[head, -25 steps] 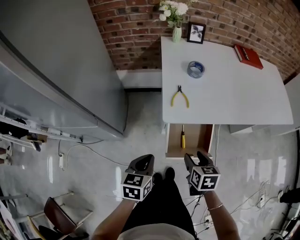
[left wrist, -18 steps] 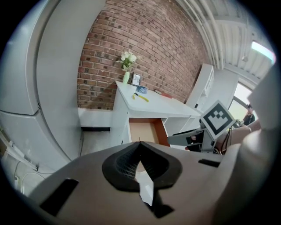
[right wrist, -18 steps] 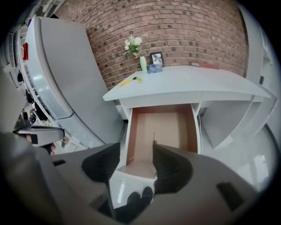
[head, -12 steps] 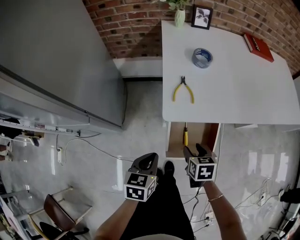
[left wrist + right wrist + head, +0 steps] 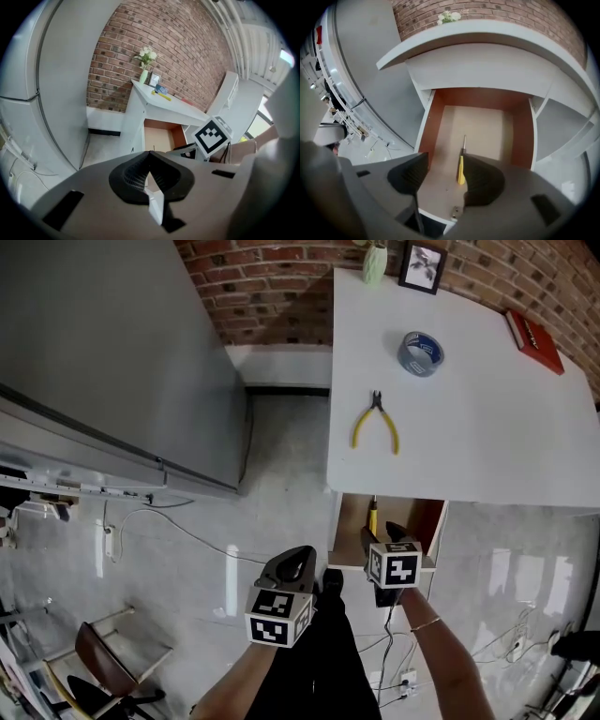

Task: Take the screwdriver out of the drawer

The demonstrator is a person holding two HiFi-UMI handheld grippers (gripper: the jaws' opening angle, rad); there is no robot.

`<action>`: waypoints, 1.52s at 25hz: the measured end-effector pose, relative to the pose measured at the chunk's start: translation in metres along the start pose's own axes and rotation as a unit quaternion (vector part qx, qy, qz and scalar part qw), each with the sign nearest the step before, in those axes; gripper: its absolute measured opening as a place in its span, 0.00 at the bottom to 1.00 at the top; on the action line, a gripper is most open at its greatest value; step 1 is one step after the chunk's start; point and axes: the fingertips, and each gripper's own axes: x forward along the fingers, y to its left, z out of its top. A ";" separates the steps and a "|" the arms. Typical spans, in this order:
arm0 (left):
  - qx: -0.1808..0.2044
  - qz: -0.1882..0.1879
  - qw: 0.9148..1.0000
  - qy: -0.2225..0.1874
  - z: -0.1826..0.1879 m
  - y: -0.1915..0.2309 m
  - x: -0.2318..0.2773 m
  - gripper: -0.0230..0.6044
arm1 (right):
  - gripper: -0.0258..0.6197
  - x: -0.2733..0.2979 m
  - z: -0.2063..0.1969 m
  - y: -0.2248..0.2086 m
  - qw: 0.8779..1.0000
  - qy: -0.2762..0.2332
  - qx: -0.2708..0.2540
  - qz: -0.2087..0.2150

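A wooden drawer [image 5: 354, 521] stands pulled out beneath the white table [image 5: 487, 418]. Inside it lies the screwdriver [image 5: 372, 516], with a yellow handle [image 5: 461, 169] and a metal shaft pointing toward the drawer's back. My right gripper [image 5: 380, 533] hovers open over the drawer's front edge. In the right gripper view its jaws [image 5: 445, 177] stand apart and the handle lies just inside the right finger [image 5: 483, 180], apart from both. My left gripper [image 5: 296, 559] hangs shut and empty over the floor left of the drawer; its jaws [image 5: 149, 174] meet in the left gripper view.
On the table lie yellow-handled pliers [image 5: 375, 424], a tape roll [image 5: 421, 352], a red book [image 5: 535, 330], a picture frame [image 5: 424, 264] and a vase [image 5: 375, 261]. A tall grey cabinet [image 5: 112, 362] stands at left. A chair [image 5: 105, 662] and floor cables [image 5: 178, 526] are nearby.
My right gripper has moved forward to the drawer's front edge, over the screwdriver's handle. The left gripper has barely moved. The head view has shifted toward the table.
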 end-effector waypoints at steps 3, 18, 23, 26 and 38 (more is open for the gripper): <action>-0.003 0.003 1.000 -0.001 0.000 0.003 0.006 0.03 | 0.40 0.017 -0.002 -0.007 1.000 0.012 0.003 -0.003; -0.023 0.020 0.999 0.012 -0.015 0.018 0.029 0.03 | 0.40 0.076 -0.005 -0.041 0.998 0.055 0.006 -0.024; -0.027 0.020 0.999 0.018 -0.019 0.017 0.038 0.03 | 0.40 0.089 -0.010 -0.045 0.998 0.061 0.001 -0.028; -0.030 0.022 0.999 0.018 -0.019 0.018 0.042 0.03 | 0.40 0.097 -0.012 -0.049 0.997 0.067 -0.002 -0.030; -0.045 0.037 0.998 0.020 -0.022 0.030 0.051 0.03 | 0.37 0.121 -0.023 -0.054 0.995 0.085 -0.013 -0.039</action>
